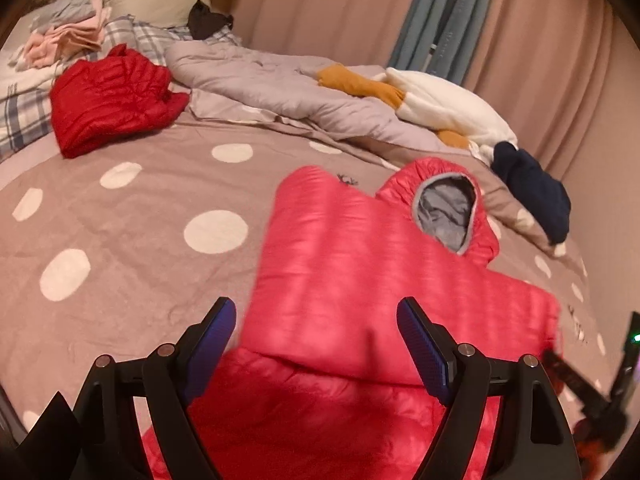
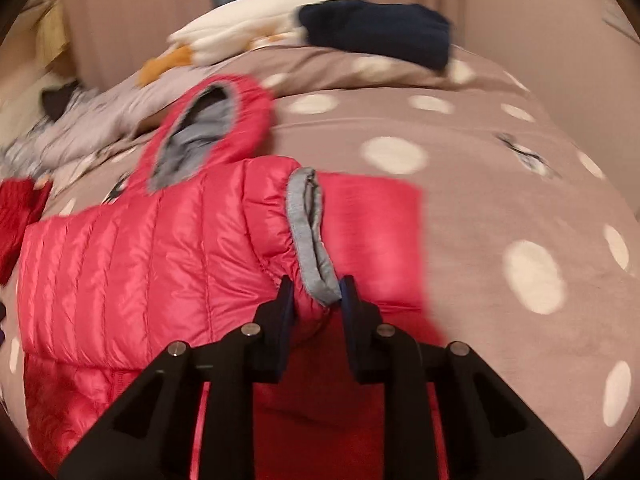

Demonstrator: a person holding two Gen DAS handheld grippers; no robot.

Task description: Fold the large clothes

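Note:
A pink-red hooded puffer jacket point(image 1: 352, 276) lies on the dotted bedspread point(image 1: 132, 208), its grey-lined hood point(image 1: 448, 212) pointing away. My left gripper point(image 1: 316, 320) is open above the jacket's body and holds nothing. My right gripper point(image 2: 316, 296) is shut on the jacket's sleeve, at its grey cuff point(image 2: 312, 236), and holds it folded over the jacket body point(image 2: 140, 256). The right gripper also shows blurred at the right edge of the left wrist view point(image 1: 592, 396).
A folded dark red puffer jacket point(image 1: 112, 100) lies at the far left. A grey quilt point(image 1: 280, 88), a white and mustard garment point(image 1: 440, 100) and a navy garment point(image 1: 536, 192) lie along the far side. Pink and grey clothes point(image 1: 68, 36) are piled by the pillow.

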